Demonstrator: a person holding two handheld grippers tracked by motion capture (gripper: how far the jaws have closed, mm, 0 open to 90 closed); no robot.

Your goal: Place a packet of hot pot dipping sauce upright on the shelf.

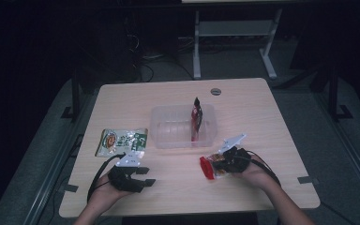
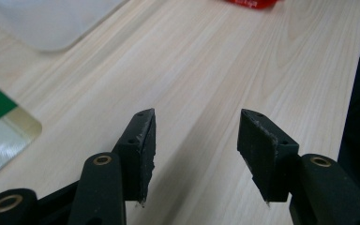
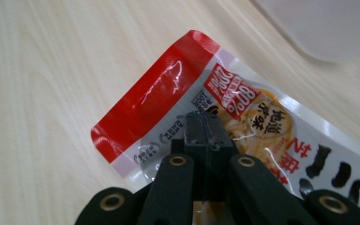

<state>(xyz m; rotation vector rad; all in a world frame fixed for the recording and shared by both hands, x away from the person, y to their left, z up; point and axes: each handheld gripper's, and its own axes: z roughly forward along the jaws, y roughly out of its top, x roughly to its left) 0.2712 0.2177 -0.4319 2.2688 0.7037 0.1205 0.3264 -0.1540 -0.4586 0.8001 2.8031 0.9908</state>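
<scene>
In the lower right of the high view, the right gripper [image 1: 221,165] has its jaws pressed fully together on a red snack packet [image 1: 209,168], and the packet sticks out from them toward the middle of the table [image 1: 243,197]. In the right gripper view the two black jaws meet on the film of this packet [image 3: 168,108], near its red sealed end, and the pale wood is seen behind it; whether the packet is already off the surface I cannot tell. The clear plastic container [image 1: 166,136] stands in the centre of the high view, just above and to the left of this gripper, and one dark red packet [image 1: 196,119] already stands on edge inside it at its right side. I judge that the step in hand is carrying the gripped packet to the container. The next move asks for bringing it above the rim, over the free left part, and only then opening the jaws. The left gripper [image 1: 138,180] is in the lower left, its jaws about half open with nothing between them [image 2: 197,154], only bare table. A green snack packet [image 1: 122,142] lies flat just above it, beside the container, probably the next thing to take.
</scene>
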